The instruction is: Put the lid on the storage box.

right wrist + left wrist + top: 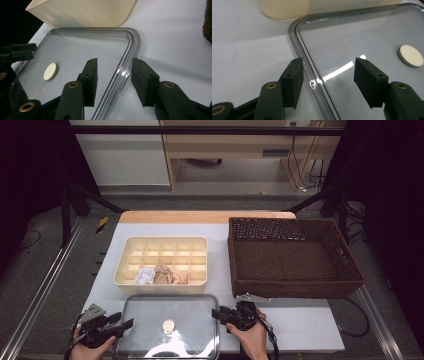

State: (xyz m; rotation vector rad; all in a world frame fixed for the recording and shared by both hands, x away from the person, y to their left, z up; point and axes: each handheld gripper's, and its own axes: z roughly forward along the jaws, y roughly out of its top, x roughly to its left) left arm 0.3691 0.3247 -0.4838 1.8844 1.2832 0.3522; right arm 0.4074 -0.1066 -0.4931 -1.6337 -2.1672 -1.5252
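Note:
A clear rectangular lid (pixel 170 320) with a cream round disc (pixel 169 325) at its middle lies flat on the white table near the front edge. My left gripper (pixel 125 321) is at the lid's left edge. In the left gripper view its jaws (pixel 328 75) stand open astride the lid's rim (pixel 312 75), with gaps on both sides. My right gripper (pixel 216 314) is at the lid's right edge. Its jaws (pixel 114 75) are likewise open astride the rim (pixel 125 72), pads clear of it. The disc (pixel 50 71) and the left gripper's jaws (pixel 17 52) show beyond.
A cream divided box (pixel 165 238) sits just behind the lid, holding a white cloth (pixel 145 276) and two tan ones (pixel 162 274) in its front cells. A dark wicker basket (pixel 295 290) stands at the right. White table (pixel 300 320) lies in front of the basket.

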